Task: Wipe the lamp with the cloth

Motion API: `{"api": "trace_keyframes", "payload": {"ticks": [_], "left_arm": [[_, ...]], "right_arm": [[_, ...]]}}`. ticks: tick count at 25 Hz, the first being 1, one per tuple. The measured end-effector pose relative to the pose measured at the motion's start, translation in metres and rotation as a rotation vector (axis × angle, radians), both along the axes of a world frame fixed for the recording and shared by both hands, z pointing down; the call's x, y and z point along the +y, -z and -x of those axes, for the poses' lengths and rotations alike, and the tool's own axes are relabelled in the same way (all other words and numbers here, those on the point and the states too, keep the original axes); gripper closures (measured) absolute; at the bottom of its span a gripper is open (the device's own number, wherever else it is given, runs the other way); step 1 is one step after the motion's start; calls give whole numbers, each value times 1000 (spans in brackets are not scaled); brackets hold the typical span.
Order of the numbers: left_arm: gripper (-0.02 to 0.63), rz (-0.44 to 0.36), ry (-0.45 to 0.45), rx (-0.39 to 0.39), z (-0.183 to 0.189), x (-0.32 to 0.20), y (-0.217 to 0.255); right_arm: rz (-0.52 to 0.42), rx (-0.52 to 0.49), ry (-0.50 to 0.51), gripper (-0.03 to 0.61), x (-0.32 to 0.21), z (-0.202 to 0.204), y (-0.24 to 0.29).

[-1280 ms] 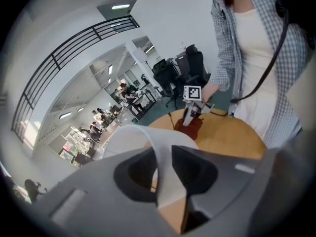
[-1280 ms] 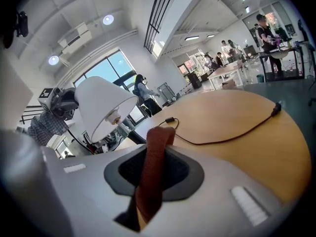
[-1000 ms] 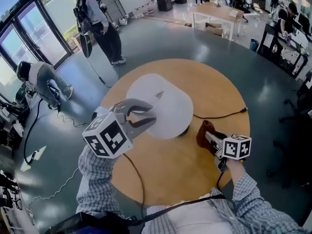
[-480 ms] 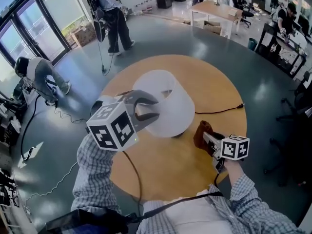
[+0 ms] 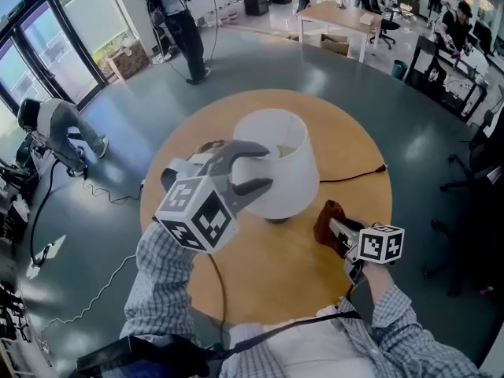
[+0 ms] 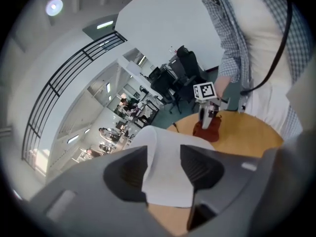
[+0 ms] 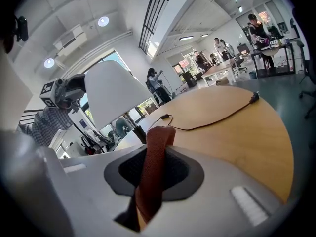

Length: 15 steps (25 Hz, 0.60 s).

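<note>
A white lampshade (image 5: 290, 160) stands upright on its dark base (image 5: 276, 219) in the middle of the round wooden table (image 5: 276, 286). My left gripper (image 5: 268, 166) reaches in from the left, one jaw inside the shade's rim and one outside. Its jaws are opening, and the shade's thin wall (image 6: 165, 147) stands between the pads (image 6: 200, 167) without being pressed. My right gripper (image 5: 339, 228) hovers to the right of the lamp's base, shut on a rust-red cloth (image 5: 328, 216). That cloth (image 7: 153, 164) hangs folded between its jaws, with the lamp (image 7: 111, 95) ahead on the left.
The lamp's black cord (image 5: 354, 178) runs across the table to the right edge. Another thin cable (image 5: 219, 278) crosses the near side. A person (image 5: 179, 18) stands on the grey floor behind, another (image 5: 55, 128) bends at the left. Desks (image 5: 346, 18) stand further back.
The lampshade leaned over to the left in my left gripper a second ago; now it stands upright. The left jaws have spread apart. The right gripper with the cloth barely shifted.
</note>
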State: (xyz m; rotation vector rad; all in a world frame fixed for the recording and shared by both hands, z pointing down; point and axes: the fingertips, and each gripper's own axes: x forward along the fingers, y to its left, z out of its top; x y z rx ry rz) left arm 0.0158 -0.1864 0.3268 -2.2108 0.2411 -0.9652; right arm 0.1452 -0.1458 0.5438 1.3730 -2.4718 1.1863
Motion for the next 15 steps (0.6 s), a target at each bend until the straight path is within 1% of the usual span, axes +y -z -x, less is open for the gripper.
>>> {"api": "trace_keyframes", "payload": {"ticks": [2, 5, 9, 11, 15], "left_arm": [[378, -9, -7, 52, -3, 3, 2], [337, 1, -6, 136, -7, 5, 5], [331, 18, -2, 195, -7, 8, 6], [331, 19, 1, 209, -7, 9, 6], [314, 35, 9, 234, -4, 13, 6]], "right_arm": [[5, 2, -4, 511, 4, -1, -2], [10, 1, -3, 511, 9, -2, -3], [17, 1, 37, 511, 16, 5, -3], [27, -7, 99, 511, 23, 16, -2], [77, -47, 296, 509, 46, 59, -7]]}}
